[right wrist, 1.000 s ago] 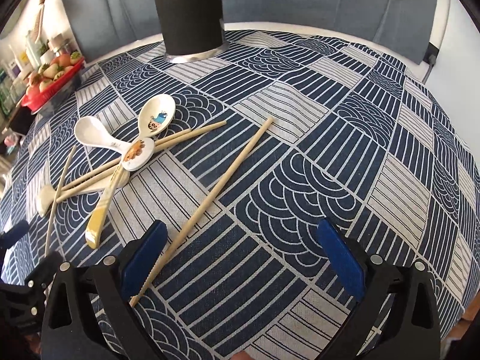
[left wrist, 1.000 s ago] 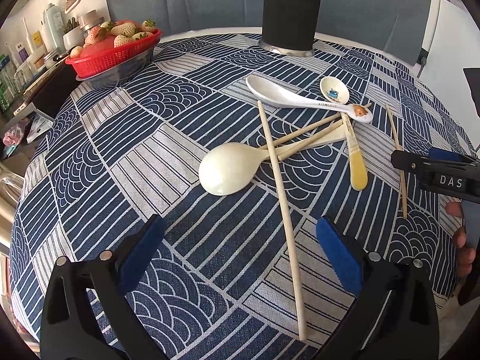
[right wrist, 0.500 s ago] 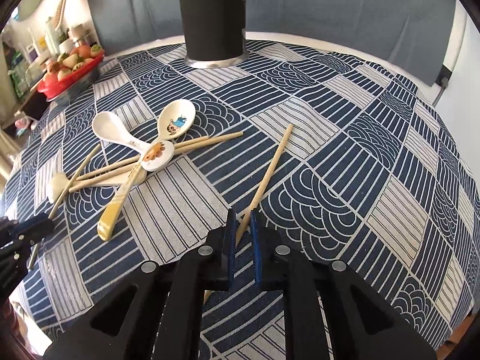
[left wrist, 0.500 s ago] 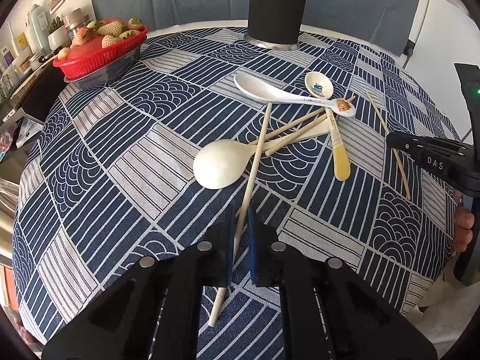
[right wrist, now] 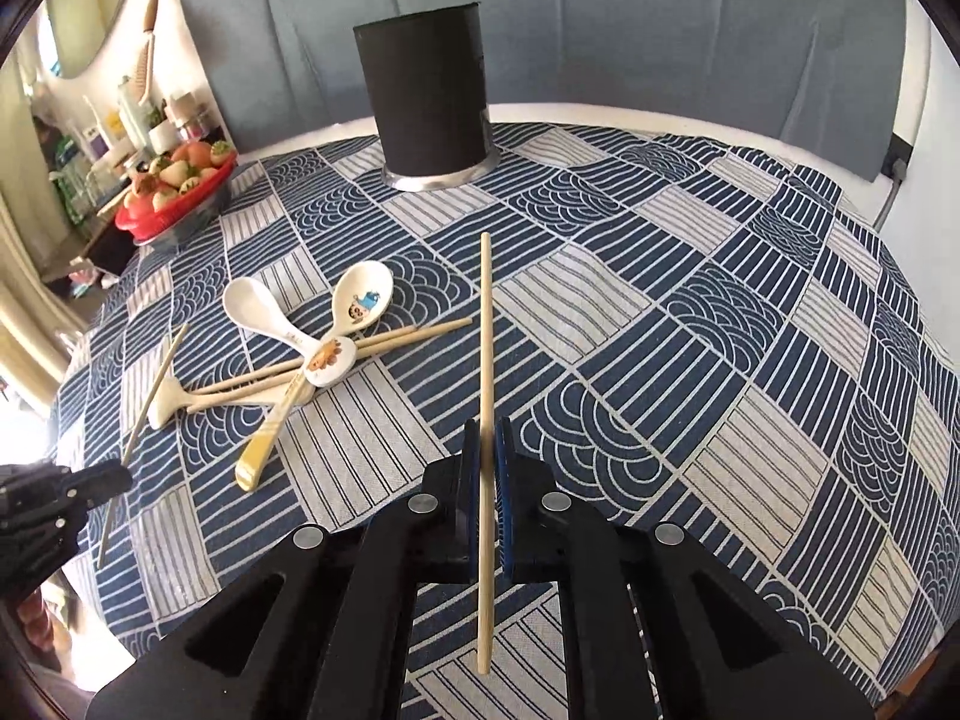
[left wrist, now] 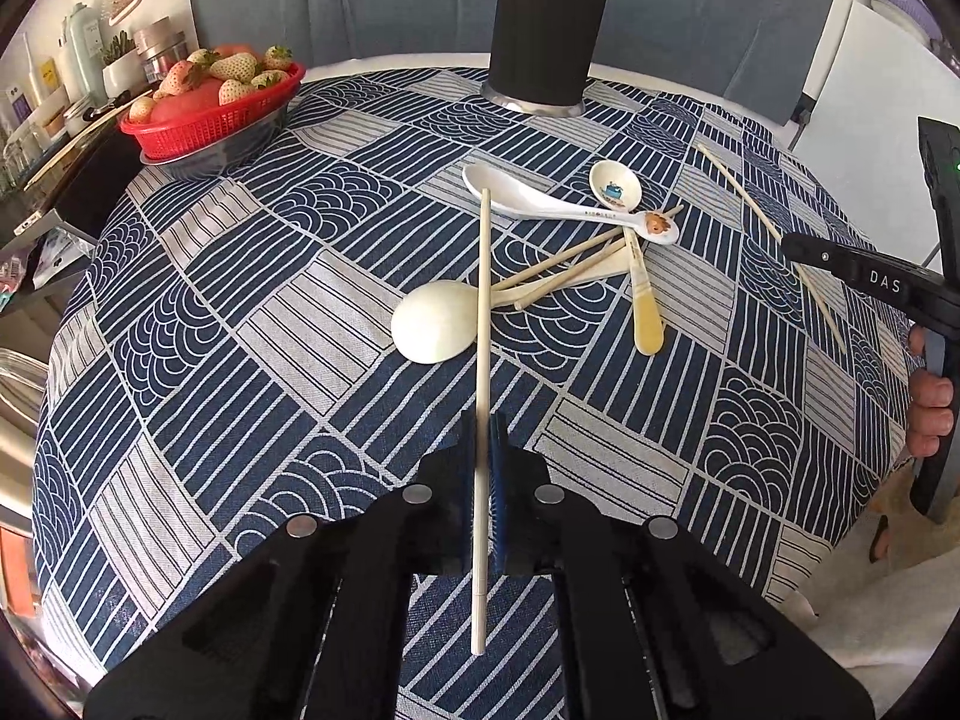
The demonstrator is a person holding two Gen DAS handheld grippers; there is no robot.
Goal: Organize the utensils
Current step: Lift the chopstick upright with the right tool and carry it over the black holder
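Holding one chopstick in each gripper, I take the views in turn.

Left wrist view: my left gripper [left wrist: 482,468] has gone from wide open a second ago to clamped narrow on the left chopstick [left wrist: 482,324]. The stick runs straight ahead between the pads, its far tip over the white ladle spoon [left wrist: 516,199] and its near end behind the fingers. A second ago it lay slanted on the tablecloth [left wrist: 252,312]; now it is aligned with the fingers and appears lifted. Ahead and slightly left of the fingers lies the cream spoon [left wrist: 435,329]; ahead and right lie two more chopsticks [left wrist: 564,267] and the yellow-handled spoon [left wrist: 645,300]. The black holder [left wrist: 543,42] stands far ahead, upright.

Right wrist view: my right gripper [right wrist: 487,468] has closed likewise, from wide to a narrow pinch on the right chopstick [right wrist: 486,354]. That stick formerly lay diagonally on the cloth; it now points directly ahead toward the black holder [right wrist: 429,96]. The spoon pile [right wrist: 324,336] stays ahead and left of the fingers, undisturbed.

Consequence: both grasps look secure, so the pickup step is done. I judge the next step to be carrying both sticks to the holder. The spoons and two chopsticks remain to be sorted.
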